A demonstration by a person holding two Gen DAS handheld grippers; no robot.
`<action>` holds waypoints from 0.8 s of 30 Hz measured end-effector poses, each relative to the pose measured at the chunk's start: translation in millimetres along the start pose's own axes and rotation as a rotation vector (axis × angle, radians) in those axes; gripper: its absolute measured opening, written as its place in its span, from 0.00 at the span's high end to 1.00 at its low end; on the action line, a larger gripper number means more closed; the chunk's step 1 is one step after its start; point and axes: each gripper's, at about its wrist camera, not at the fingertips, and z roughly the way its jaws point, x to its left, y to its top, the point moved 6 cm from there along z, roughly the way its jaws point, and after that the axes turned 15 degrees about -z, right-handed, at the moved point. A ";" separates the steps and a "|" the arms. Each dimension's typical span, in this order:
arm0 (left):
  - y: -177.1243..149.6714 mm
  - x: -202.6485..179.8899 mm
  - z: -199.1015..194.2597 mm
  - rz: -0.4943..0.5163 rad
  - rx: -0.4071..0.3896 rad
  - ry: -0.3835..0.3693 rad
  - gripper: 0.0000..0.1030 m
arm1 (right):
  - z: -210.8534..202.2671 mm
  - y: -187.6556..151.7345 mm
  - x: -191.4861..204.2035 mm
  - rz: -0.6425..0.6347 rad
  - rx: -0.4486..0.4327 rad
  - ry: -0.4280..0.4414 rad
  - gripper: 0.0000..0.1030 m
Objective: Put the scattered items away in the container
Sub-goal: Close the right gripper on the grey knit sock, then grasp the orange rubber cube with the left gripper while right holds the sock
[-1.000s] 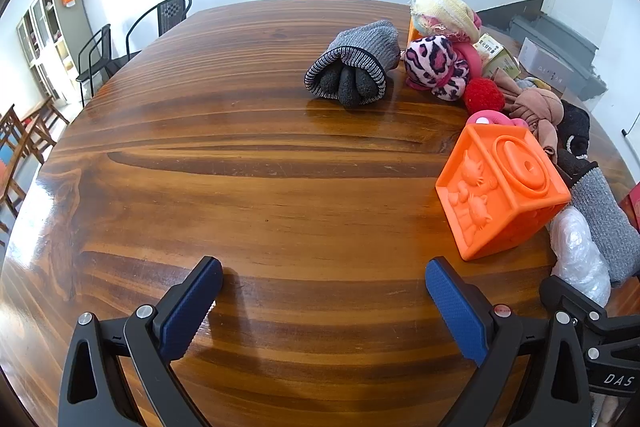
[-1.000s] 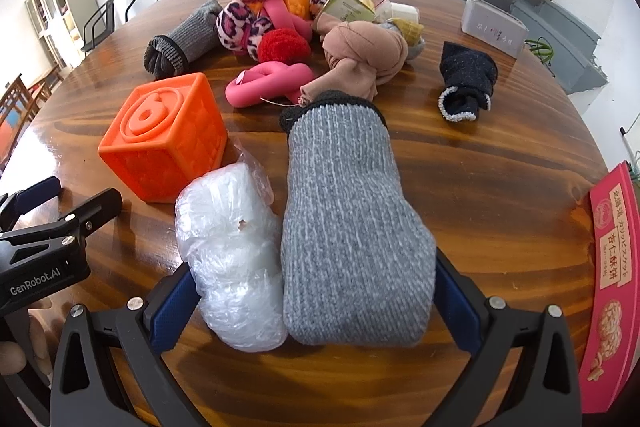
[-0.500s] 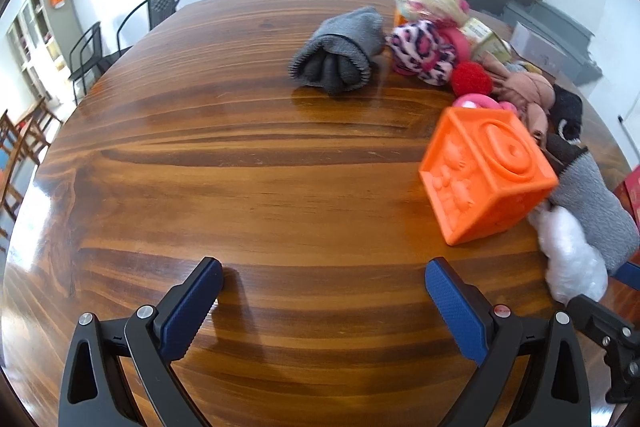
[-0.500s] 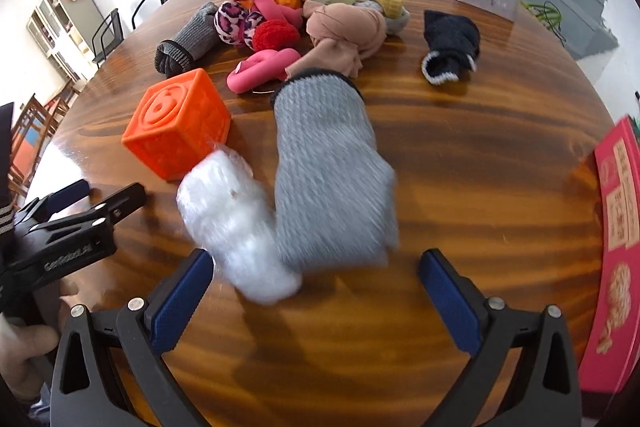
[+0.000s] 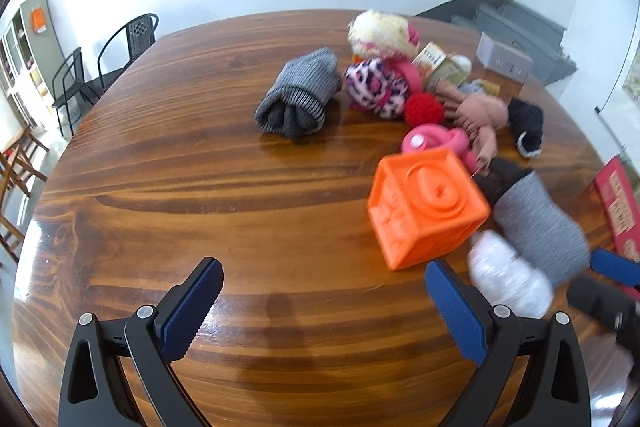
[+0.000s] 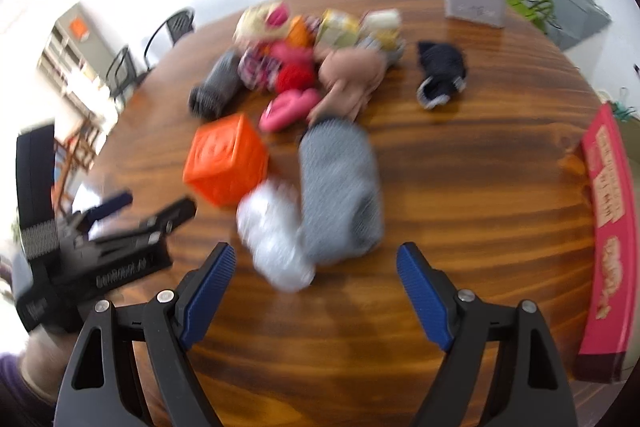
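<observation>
Both grippers sit low over the round wooden table, nothing in either one: the left gripper has its blue pads spread wide over bare wood, and the right gripper is wide too, aimed at the nearest stuff. Closest to it are one white plastic bundle and one grey sock lying side by side, touching. Just past them is one orange cube. Farther back I count one pink curvy toy, one red pompom, one leopard-print roll, one rolled grey beanie and one dark sock off alone. The pink box sits at the table's right edge.
</observation>
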 end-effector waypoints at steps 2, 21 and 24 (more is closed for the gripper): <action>4.4 -7.1 -1.9 -0.002 -0.004 -0.021 0.01 | -7.3 9.7 -8.7 0.027 -0.018 0.002 0.17; 17.2 -11.8 8.2 -0.026 0.015 -0.018 0.01 | 54.1 24.0 -39.5 -0.037 0.106 -0.009 0.37; 16.9 -20.6 7.7 -0.015 0.024 -0.041 0.01 | 57.8 19.9 -41.2 -0.018 0.133 0.002 0.51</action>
